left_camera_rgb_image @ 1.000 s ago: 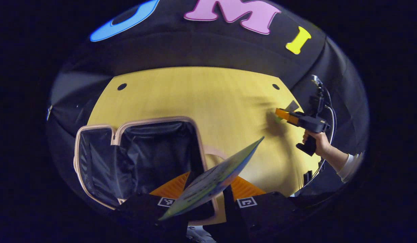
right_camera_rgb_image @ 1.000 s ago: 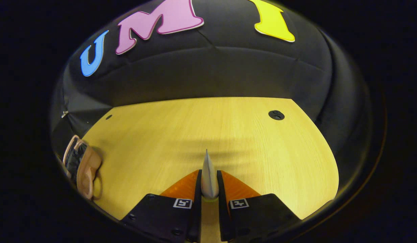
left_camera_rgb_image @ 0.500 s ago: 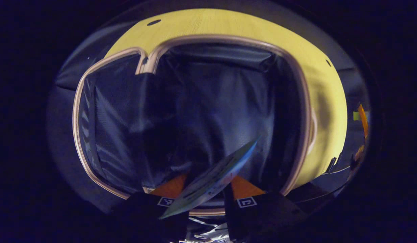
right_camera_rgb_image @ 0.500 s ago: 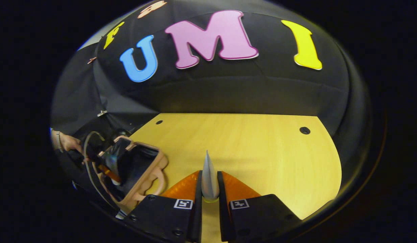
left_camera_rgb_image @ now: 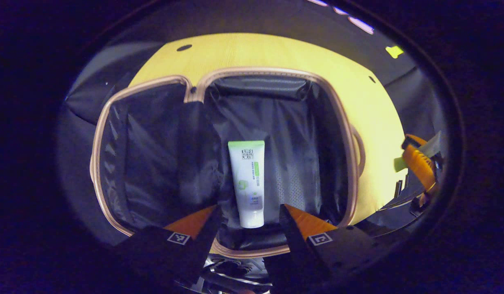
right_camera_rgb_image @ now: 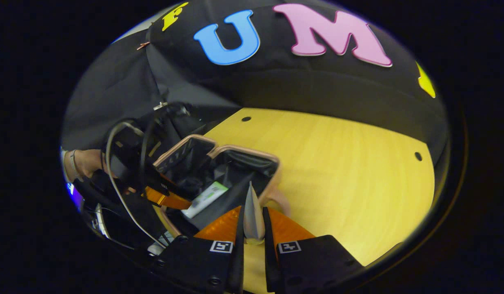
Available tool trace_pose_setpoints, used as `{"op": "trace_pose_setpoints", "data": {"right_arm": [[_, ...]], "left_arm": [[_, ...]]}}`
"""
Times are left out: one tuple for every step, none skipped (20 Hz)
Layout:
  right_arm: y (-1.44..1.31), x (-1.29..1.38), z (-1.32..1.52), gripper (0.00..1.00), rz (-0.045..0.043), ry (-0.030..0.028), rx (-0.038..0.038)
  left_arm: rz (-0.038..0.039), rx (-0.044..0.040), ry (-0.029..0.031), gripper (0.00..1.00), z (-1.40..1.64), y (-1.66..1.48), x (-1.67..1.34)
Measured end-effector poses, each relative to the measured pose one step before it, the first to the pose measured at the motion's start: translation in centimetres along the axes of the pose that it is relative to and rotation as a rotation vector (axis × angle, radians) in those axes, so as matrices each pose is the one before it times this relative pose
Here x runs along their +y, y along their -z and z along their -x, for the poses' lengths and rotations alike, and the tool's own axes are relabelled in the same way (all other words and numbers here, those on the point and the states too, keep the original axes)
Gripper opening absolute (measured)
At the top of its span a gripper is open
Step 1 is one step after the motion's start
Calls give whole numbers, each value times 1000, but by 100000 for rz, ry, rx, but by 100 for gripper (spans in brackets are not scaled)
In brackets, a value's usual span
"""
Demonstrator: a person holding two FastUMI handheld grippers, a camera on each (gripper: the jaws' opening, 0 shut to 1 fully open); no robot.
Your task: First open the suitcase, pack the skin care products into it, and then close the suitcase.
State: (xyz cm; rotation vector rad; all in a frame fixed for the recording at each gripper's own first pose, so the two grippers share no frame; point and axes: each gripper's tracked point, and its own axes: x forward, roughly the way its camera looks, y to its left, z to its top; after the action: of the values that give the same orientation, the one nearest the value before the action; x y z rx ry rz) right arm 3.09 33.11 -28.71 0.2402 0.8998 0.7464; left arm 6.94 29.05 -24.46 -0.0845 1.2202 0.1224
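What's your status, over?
Left gripper open above the white tube, lying flat in the open suitcase. Right gripper shut on a grey tube. Nothing blocking.

suitcase (left_camera_rgb_image: pixel 349 155): 1, open | white tube (left_camera_rgb_image: pixel 248 183): 1, inside | grey tube (right_camera_rgb_image: pixel 252 214): 1 | grippers: 2 | table (right_camera_rgb_image: pixel 337 171): 1

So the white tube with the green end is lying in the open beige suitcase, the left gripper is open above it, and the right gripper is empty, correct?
Not quite: the right gripper is shut on a thin grey tube, as the right gripper view shows. The rest holds: the white tube with the green end lies in the open beige suitcase, and the left gripper is open above it.
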Motion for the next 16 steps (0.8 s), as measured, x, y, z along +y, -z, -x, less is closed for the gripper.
{"op": "trace_pose_setpoints", "data": {"right_arm": [[867,1136,-1289,25,-4598,-1971,6526],[1371,1019,-1136,25,-4663,-1781,6747],[463,900,-1193,25,-3257,-811,3559],[176,440,-1484,25,-1484,1770,2834],[670,274,-1392,25,-170,2697,4752],[857,416,-1663,25,-1111,3294,4803],[838,370,-1214,25,-2212,2583,5875],[451,510,-1038,25,-3364,926,3706],[512,105,-947,26,-4909,2005,3952],[794,-269,-779,26,-4530,3070,4082],[651,-488,-562,26,-3173,3377,2889],[152,-383,-619,22,-1659,2722,839],[364,-312,325,30,-1155,1471,753],[118,1087,-71,47,-1836,-4021,-575],[-72,1244,618,63,-746,-4424,-789],[-92,896,634,79,1469,-2858,-2326]], "left_arm": [[-1272,-5714,1326,90,1816,-394,696],[-817,-4707,-85,90,1656,-308,1146],[-436,-4565,-1489,89,1289,-33,1582],[-61,-4240,-2613,90,942,-77,1843],[966,-3318,-3332,90,805,139,1957],[2569,-2110,-2776,90,622,199,2039],[4692,111,-2244,90,879,231,2189],[6171,295,-1236,90,365,352,1946],[6778,692,520,90,182,203,2082],[4205,964,-526,90,174,-55,1919],[3181,350,-3707,90,-243,112,2706],[1379,173,-4232,90,-406,-60,1935],[1704,-89,-4203,90,-876,31,2198],[2151,-443,-2293,91,-649,-353,1530],[3092,-404,-1879,92,-447,-1130,1210],[4126,-924,-1537,92,-906,-1130,1106]]}}
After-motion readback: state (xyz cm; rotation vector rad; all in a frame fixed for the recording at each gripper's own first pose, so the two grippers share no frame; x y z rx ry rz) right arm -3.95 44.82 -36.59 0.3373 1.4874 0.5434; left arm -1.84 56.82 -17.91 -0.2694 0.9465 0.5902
